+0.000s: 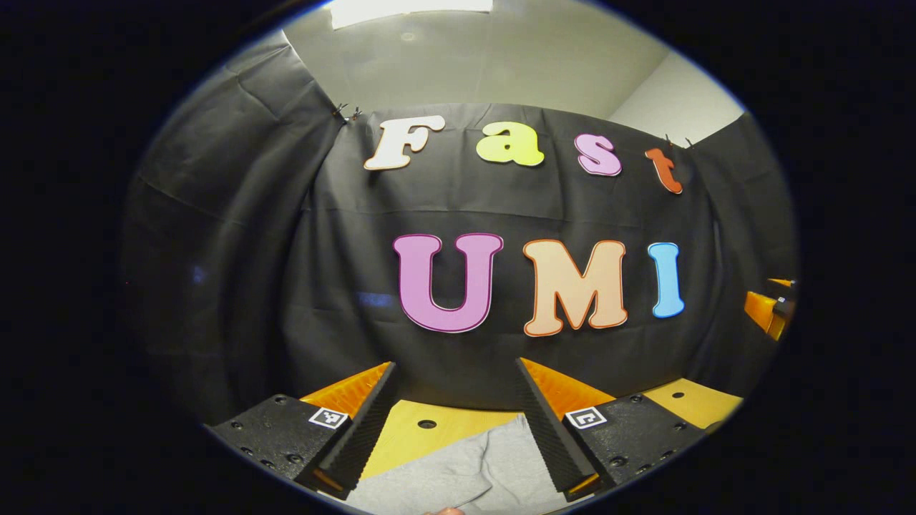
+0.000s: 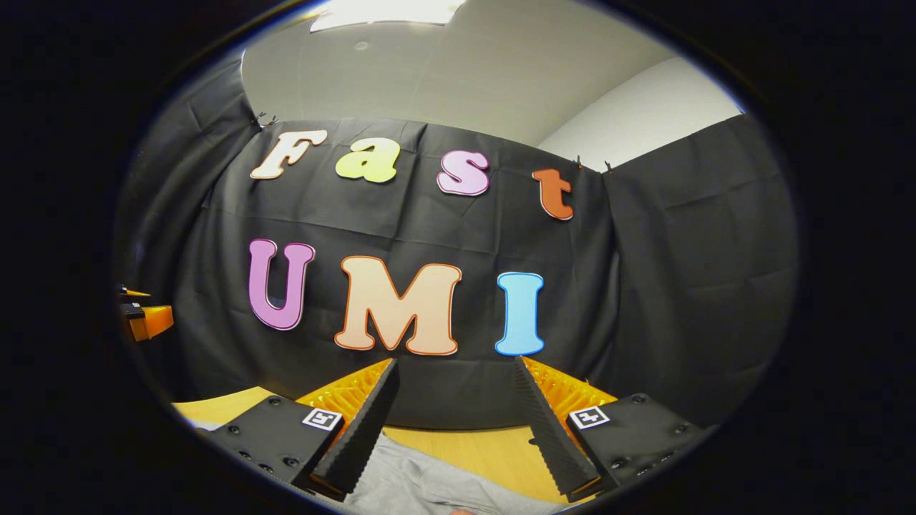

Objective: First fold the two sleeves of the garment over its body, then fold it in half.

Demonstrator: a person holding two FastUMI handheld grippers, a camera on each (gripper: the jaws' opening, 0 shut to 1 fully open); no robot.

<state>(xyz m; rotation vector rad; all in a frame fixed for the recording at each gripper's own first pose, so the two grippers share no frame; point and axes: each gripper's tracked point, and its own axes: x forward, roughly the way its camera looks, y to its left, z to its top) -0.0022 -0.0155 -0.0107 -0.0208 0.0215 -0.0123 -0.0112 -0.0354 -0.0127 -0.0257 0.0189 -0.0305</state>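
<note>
Garment [image 1: 458, 476] flat on table [image 1: 411, 433]; L claw [image 1: 454, 422], R claw [image 2: 454, 422] both spread.

**A:** standing right here and the grey garment [image 1: 458, 472] is mostly cut off, just a strip between the left gripper [image 1: 456, 379] jaws, the rest runs off the bottom edge. Sleeves? can't tell.

**B:** same on the right gripper [image 2: 454, 375] side, the cloth below the jaws gets clipped. Table [image 2: 494, 450] is only a sliver. The other gripper, far off to the side of the jaws, is a cropped bit, too small to read its fingers.
</note>
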